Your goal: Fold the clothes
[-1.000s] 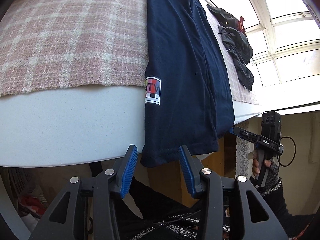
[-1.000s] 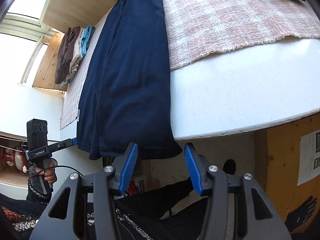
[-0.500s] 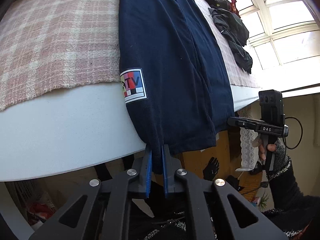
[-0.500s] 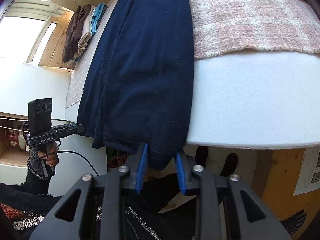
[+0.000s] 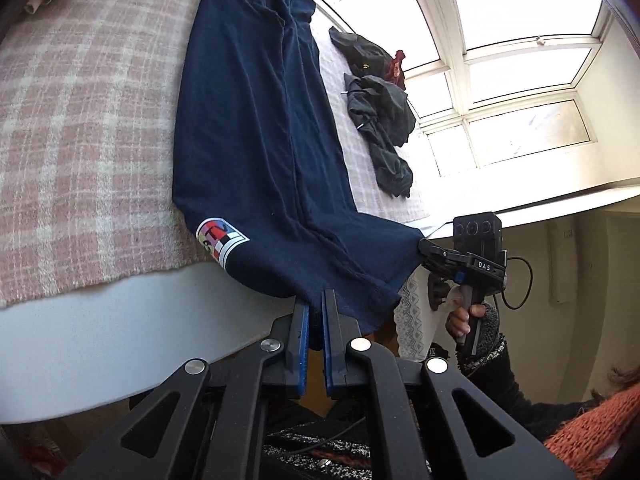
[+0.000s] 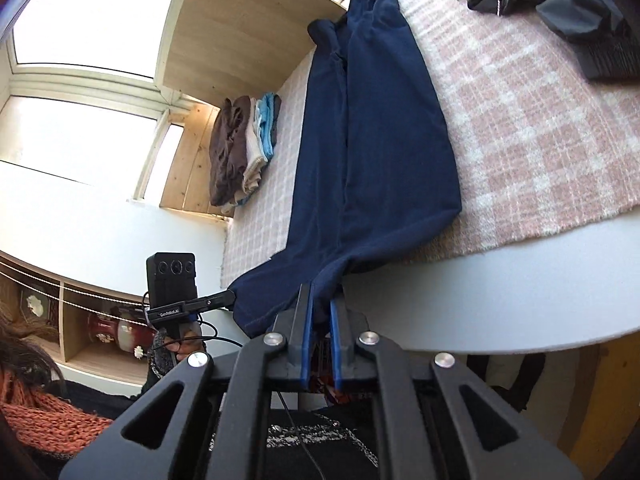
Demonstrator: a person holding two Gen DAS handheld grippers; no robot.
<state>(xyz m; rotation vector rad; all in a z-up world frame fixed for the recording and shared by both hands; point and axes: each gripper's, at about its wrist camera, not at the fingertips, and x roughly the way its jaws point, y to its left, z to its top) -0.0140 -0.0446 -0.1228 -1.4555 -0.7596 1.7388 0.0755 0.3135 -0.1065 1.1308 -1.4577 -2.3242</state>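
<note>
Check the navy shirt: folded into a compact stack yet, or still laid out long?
Laid out long. The navy shirt runs lengthwise over the checked blanket, sides folded in, with the left gripper and right gripper pinching its near hem.

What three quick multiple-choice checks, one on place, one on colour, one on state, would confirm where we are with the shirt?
1. Where is the folded clothes stack?
A. on the floor
B. far end of the table, by the wooden panel
C. under the dark jacket

2. What colour is the shirt being folded?
A. navy blue
B. red
C. white

3. How are the left gripper and right gripper set?
A. both open
B. one open
C. both shut on the hem

Answers: B, the stack sits beside the panel; A, the cloth is dark blue; C, hem fabric is pinched between both pairs of blue pads.
</note>
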